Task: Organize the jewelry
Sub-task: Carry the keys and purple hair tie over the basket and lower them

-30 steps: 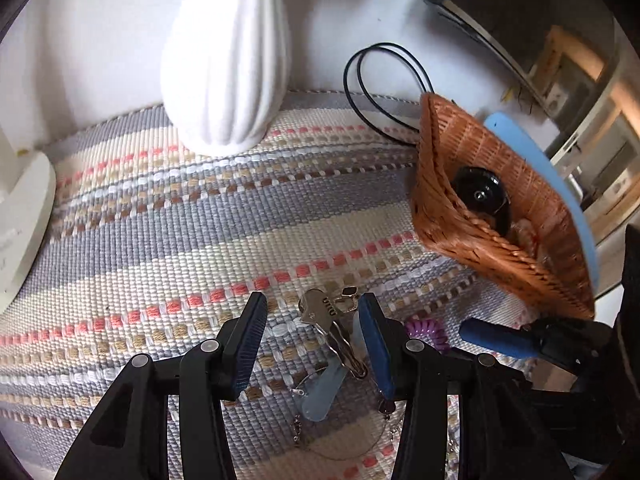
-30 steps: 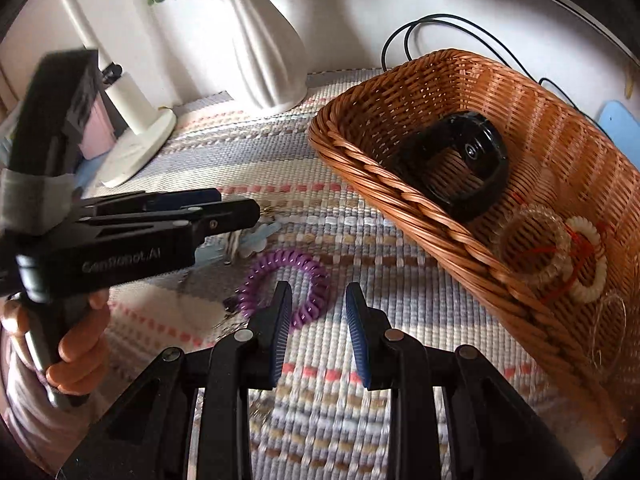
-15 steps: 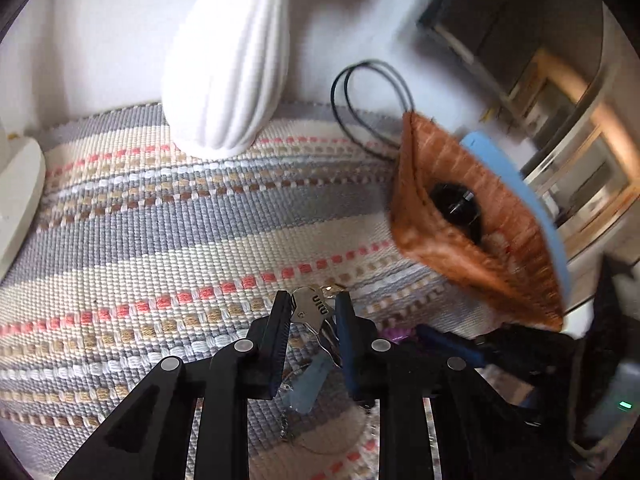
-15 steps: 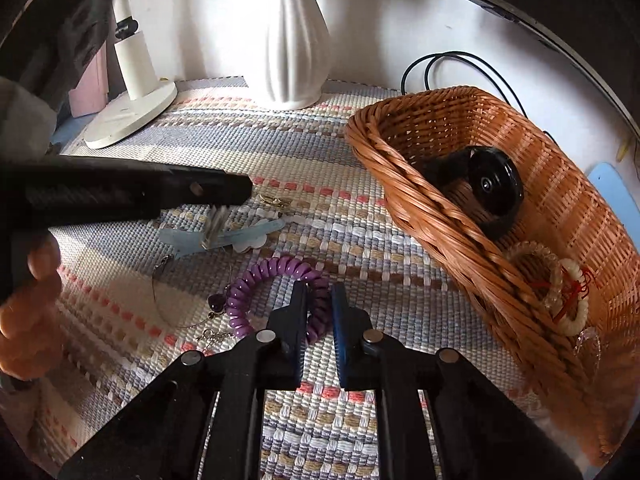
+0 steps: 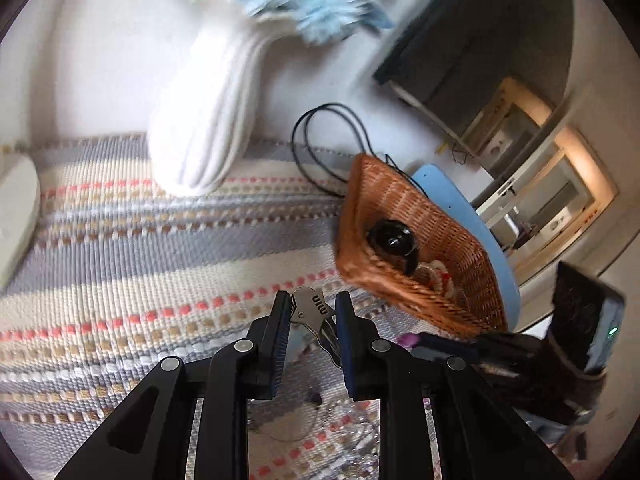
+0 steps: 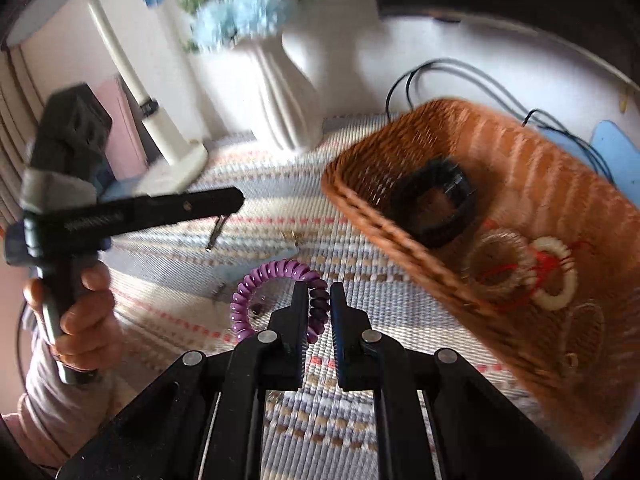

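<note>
Between the left gripper's (image 5: 311,312) pads a silver key (image 5: 310,309) is clamped, lifted off the striped woven mat (image 5: 168,264). Right gripper (image 6: 319,304) pinches the purple coil bracelet (image 6: 276,296). Just beside stands the wicker basket (image 6: 384,224), holding a black band (image 6: 436,208) and beaded bracelets (image 6: 554,276). Behind it, a white vase (image 6: 284,108) and looped black cable (image 5: 320,144).

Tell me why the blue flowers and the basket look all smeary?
Motion blur: in the left wrist view the fluffy blue flowers and ribbed white vase streak, while the silver key between the jaws stays sharp; in the right wrist view the brown wicker basket smears and the fisheye bends it.
</note>
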{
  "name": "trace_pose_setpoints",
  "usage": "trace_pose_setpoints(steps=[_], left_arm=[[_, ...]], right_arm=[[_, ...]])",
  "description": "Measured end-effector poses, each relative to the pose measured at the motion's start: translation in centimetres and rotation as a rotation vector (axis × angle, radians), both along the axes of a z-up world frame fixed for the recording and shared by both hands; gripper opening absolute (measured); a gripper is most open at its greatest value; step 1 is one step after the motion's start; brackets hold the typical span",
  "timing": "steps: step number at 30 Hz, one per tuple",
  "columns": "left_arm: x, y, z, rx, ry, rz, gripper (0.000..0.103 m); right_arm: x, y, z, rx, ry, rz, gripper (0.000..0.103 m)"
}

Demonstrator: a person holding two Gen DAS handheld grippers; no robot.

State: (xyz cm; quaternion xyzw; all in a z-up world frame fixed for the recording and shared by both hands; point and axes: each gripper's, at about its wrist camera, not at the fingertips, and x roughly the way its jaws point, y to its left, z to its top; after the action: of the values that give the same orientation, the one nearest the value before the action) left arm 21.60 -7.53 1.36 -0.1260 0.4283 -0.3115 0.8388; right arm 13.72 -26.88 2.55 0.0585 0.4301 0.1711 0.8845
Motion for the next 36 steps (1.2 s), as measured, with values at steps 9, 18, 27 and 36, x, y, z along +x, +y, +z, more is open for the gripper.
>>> trace_pose_setpoints(steps=[9,18,27,36], left_arm=[[0.1,-7.2,7.5,-0.021,-0.127,-0.08,0.023],[2.1,-17.8,4.8,0.066,-0.108,-0.135,0.023],[1.6,-21.2,0.3,0.143,-0.068,-0.193,0.023],[0.6,-22.4,0.4,0.163,-0.109,-0.236,0.028]], right_arm=[[-1.0,-9.0,7.4,0.017,-0.15,-0.219,0.012],[1.6,-18.2,4.3,-0.018,-0.033,-0.516,0.012],[3.5,-19.4,-0.6,-0.037,0.078,-0.519,0.012],[3.5,-19.0,-1.1,-0.017,0.089,-0.506,0.014]])
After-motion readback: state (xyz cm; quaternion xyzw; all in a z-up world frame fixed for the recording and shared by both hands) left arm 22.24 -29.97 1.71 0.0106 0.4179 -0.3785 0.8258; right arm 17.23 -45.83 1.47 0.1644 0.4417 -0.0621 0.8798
